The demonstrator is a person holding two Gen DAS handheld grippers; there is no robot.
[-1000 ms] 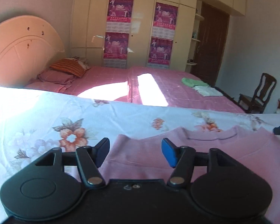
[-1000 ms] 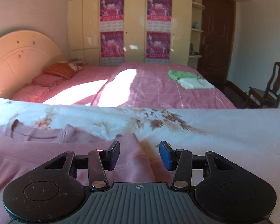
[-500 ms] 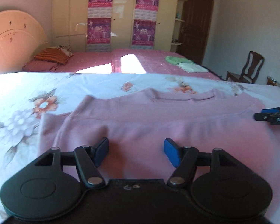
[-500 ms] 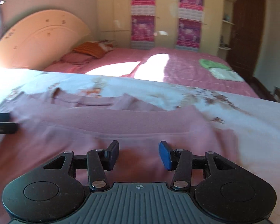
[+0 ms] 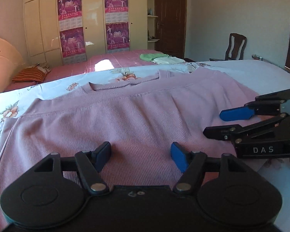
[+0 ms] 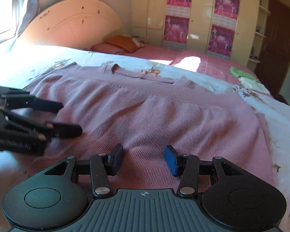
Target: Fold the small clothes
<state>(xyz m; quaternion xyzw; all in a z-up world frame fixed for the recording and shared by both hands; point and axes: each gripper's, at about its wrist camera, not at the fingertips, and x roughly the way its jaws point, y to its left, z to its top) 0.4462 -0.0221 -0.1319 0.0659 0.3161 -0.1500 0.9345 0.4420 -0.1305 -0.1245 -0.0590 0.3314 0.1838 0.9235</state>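
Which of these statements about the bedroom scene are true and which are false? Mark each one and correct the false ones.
1. The pink sweater lies spread on the flowered sheet. True.
2. The left gripper is clamped shut on the sweater. False: its jaws stand open over the fabric and have just been opening, with nothing pinched between them.
3. The right gripper is open above the sweater. True.
4. A green cloth lies on the far pink bed. True.
5. The wooden chair stands on the bed. False: it stands by the wall.
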